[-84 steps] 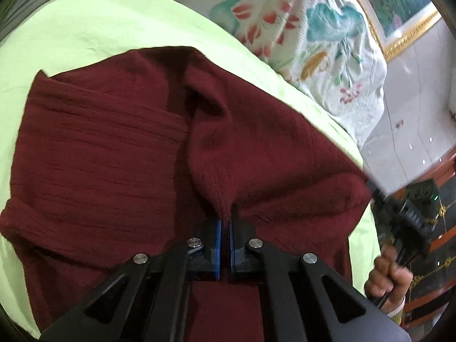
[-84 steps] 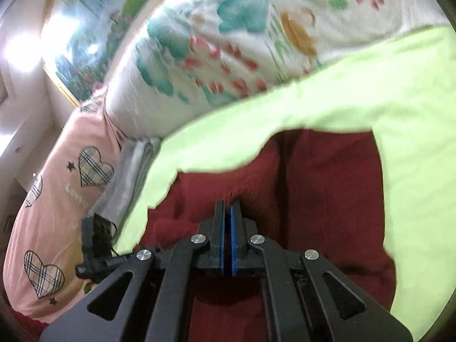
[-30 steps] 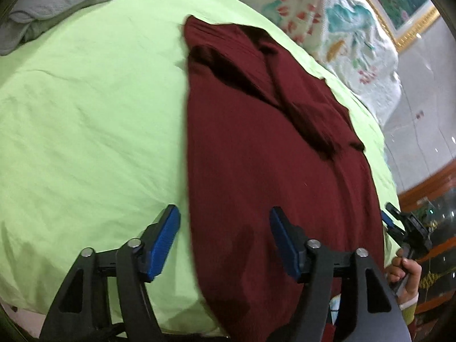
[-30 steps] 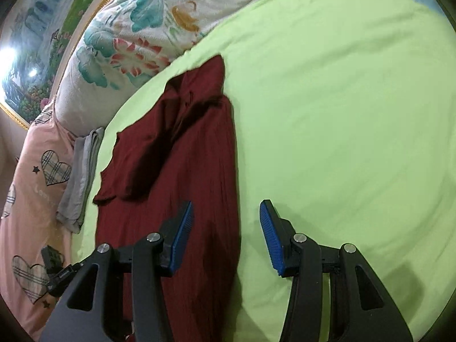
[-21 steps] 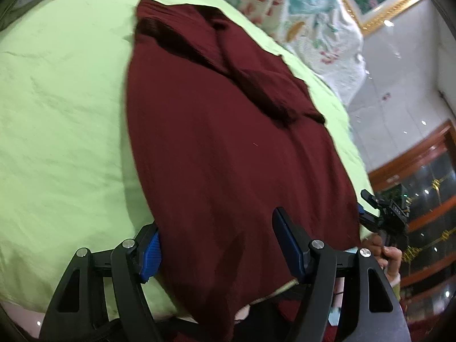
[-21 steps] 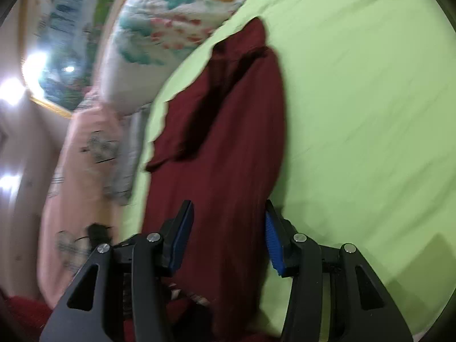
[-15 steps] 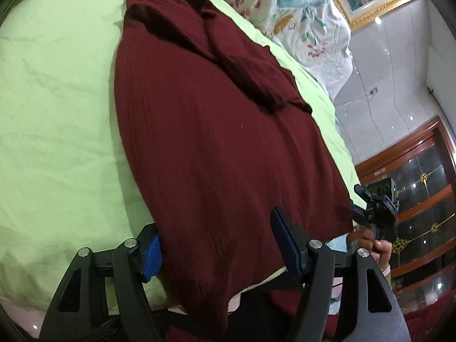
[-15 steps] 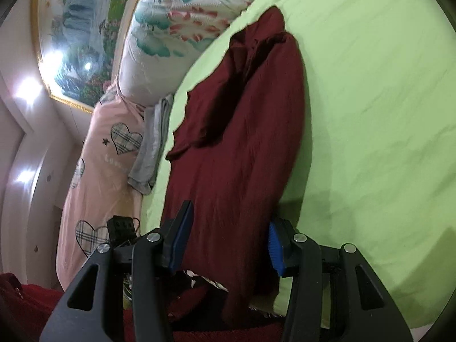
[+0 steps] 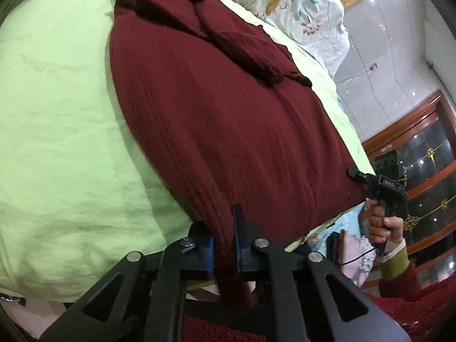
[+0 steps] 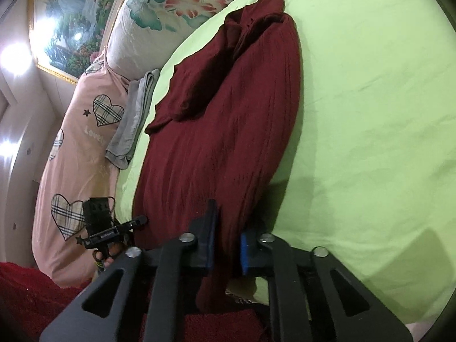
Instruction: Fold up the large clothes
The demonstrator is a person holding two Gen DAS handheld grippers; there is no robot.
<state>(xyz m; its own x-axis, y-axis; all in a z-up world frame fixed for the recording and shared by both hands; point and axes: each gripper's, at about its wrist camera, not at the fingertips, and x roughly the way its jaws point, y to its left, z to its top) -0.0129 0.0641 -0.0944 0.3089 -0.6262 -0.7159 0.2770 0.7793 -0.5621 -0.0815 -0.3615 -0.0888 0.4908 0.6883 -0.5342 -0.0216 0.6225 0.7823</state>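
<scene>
Grippers first: left gripper [image 9: 223, 245] is pinched narrow on the near hem of the maroon sweater [image 9: 216, 108], at its left corner, and the right gripper [image 10: 226, 249] is clamped the same way on the hem's right corner. From both, the sweater runs away toward 12 o'clock across the green bedsheet [image 9: 57, 114], long axis pointing straight at the floral pillow [image 10: 159, 14], sleeves bunched at the far end. Neither hand looks nearer, so my guess is the hem goes forward toward 12, both together.
</scene>
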